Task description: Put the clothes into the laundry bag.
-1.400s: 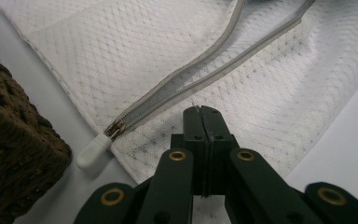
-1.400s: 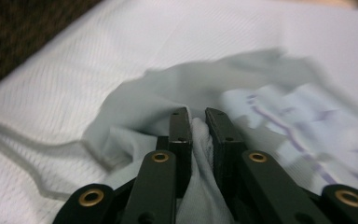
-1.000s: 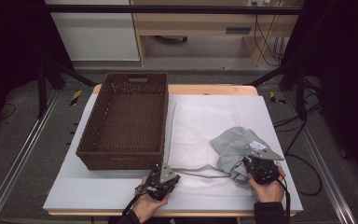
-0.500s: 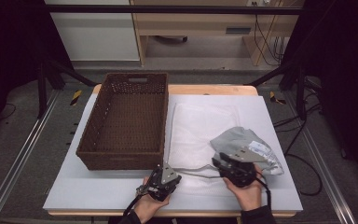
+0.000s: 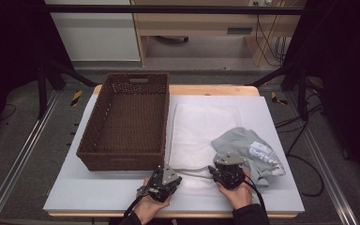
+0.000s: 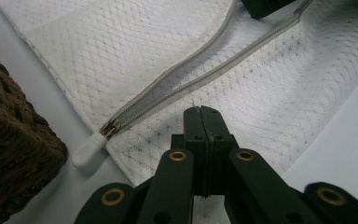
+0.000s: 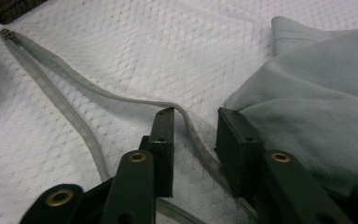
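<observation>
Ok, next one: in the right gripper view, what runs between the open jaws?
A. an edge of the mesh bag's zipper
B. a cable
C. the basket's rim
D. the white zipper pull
A: the right gripper stands open over the white mesh bag, and one grey zipper edge passes up between its jaws, beside the grey garment.

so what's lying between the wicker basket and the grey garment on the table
The white mesh laundry bag lies between the wicker basket and the grey garment, its open zipper running along the near edge, as the high view and left gripper view show.
</observation>
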